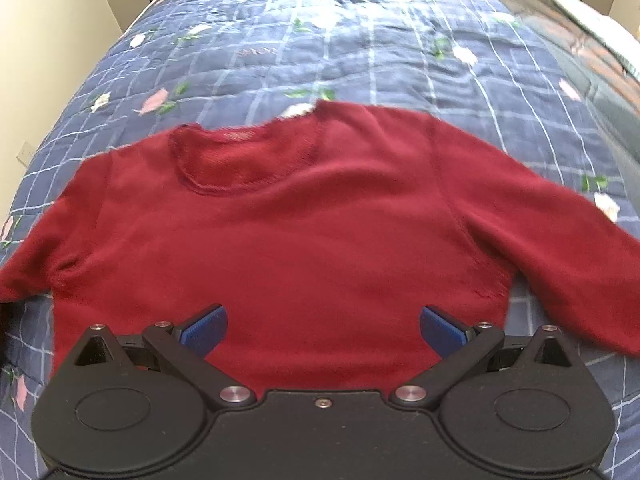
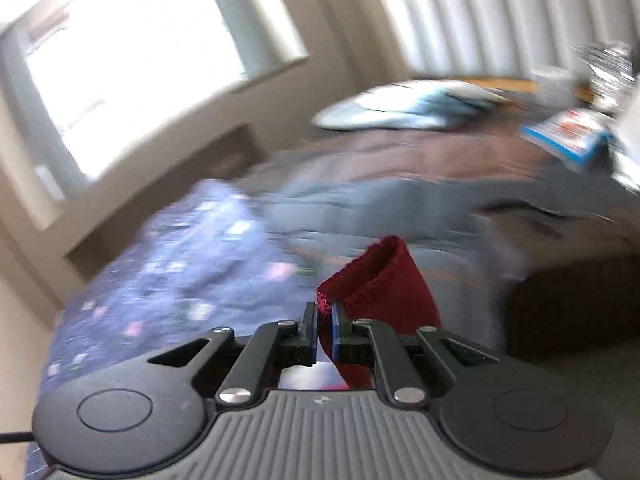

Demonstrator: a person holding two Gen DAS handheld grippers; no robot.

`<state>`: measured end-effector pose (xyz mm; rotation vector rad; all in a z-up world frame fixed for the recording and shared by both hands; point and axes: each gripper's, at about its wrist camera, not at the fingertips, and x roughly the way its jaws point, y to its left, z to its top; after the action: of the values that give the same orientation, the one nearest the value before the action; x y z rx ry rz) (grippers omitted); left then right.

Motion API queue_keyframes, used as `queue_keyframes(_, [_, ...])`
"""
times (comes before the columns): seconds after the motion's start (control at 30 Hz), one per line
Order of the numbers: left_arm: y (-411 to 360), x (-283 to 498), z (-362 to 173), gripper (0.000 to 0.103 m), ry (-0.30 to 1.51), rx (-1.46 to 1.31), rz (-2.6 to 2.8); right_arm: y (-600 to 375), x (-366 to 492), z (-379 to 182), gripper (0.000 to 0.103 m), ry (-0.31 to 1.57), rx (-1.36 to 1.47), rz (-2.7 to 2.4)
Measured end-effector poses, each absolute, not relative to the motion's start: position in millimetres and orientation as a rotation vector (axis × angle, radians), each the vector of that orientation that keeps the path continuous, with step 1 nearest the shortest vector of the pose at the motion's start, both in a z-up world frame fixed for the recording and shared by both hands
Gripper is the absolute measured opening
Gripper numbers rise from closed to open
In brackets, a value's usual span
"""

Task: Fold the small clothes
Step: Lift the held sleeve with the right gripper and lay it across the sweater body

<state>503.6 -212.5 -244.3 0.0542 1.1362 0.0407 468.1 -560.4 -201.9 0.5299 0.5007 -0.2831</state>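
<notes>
Right tongs point(image 2: 325, 320) clench a red knit sweater's point(image 1: 304, 240) cuff; left tongs point(image 1: 323, 330) gape released above the blue checked quilt point(image 1: 360, 48).

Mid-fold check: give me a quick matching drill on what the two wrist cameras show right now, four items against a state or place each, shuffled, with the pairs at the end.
Column one:
1. left gripper
2. right gripper
3. red sweater
4. pale pillow

Column two:
A. lying at the far end of the bed
B. jaws wide apart, nothing between them
C. spread front-up on the blue checked quilt
D. clamped on a red cuff

Pairs: 1-B, 2-D, 3-C, 4-A
</notes>
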Motion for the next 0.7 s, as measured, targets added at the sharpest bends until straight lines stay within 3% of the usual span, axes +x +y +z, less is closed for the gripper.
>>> queue_keyframes(0.37, [-78.9, 509.9, -200.4, 0.102, 1.074, 0.023, 0.101, -356.2, 548.7, -159.6, 0.008, 0.511, 0.433, 0.152])
queue_keyframes(0.7, [35.3, 507.5, -200.6, 0.102, 1.082, -0.049, 0.276, -193.8, 544.6, -228.2, 0.008, 0.747, 0.319, 0.432])
